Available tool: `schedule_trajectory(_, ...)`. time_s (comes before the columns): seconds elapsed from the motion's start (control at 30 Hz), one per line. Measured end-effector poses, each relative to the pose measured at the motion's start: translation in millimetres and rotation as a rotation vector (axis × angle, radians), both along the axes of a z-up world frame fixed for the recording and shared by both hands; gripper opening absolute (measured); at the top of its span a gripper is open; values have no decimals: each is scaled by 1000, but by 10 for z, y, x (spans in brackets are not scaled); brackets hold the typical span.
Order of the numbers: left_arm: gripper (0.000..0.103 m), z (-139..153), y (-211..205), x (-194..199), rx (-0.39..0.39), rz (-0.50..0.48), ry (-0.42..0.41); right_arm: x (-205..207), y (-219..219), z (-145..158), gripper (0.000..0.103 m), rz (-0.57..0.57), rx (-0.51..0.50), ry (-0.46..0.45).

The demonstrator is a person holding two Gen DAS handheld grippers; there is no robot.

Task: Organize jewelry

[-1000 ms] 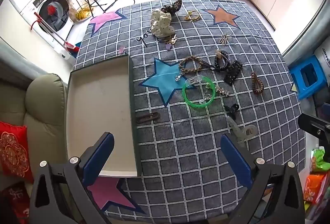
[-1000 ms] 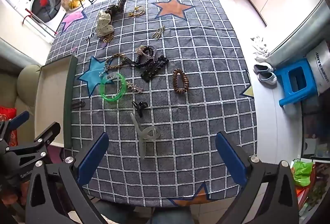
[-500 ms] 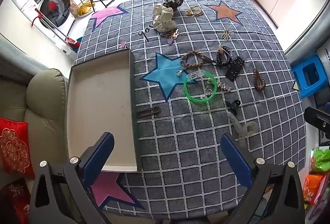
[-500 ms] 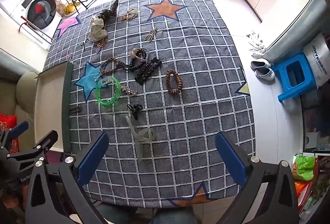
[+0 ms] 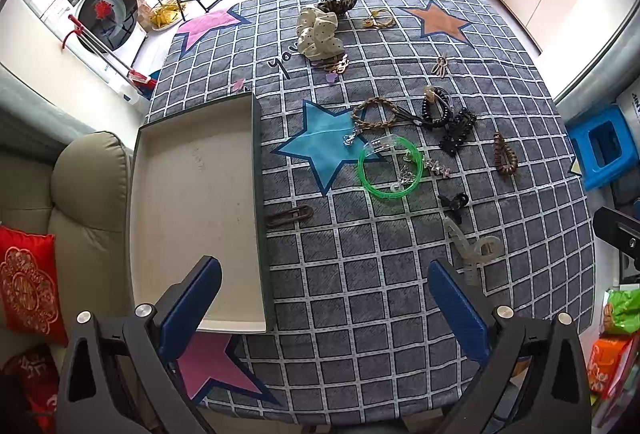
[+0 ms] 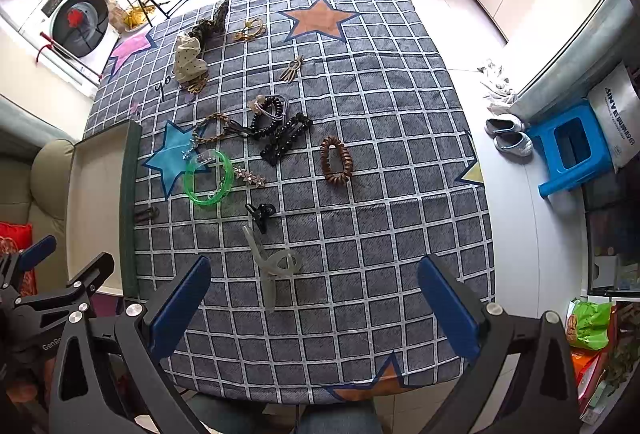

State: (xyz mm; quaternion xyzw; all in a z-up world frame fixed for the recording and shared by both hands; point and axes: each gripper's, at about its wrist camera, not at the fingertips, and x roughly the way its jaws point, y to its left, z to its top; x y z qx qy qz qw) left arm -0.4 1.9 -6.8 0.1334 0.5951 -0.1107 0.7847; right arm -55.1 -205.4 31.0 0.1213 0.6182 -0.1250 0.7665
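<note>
Jewelry and hair pieces lie scattered on a grey checked tablecloth (image 5: 360, 294). A green bangle (image 5: 389, 170) (image 6: 209, 178), a clear grey claw clip (image 5: 472, 250) (image 6: 272, 266), a small black clip (image 6: 260, 213), a brown coil tie (image 5: 505, 154) (image 6: 337, 160), a black claw clip (image 6: 286, 139) and a brown hair pin (image 5: 289, 216) lie mid-table. An empty shallow box (image 5: 192, 202) (image 6: 96, 194) sits at the left. My left gripper (image 5: 324, 298) is open and empty, high above the near edge. My right gripper (image 6: 314, 298) is open and empty, also high.
A cream dotted scrunchie (image 5: 318, 32), a gold chain (image 5: 378, 20) and a small bronze clip (image 5: 440, 66) lie farther back. A beige sofa (image 5: 80, 194) with a red cushion borders the left. A blue stool (image 6: 572, 150) stands right of the table.
Both grippers have risen and drawn back a little; the table shows smaller and more of it is in view. Nothing on the table has moved.
</note>
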Motion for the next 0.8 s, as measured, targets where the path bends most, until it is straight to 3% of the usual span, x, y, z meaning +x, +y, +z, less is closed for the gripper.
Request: schedule_trajectory(0.8,103,-14,17,28,5,6,5,-3,13,-26,103,2,-1,0)
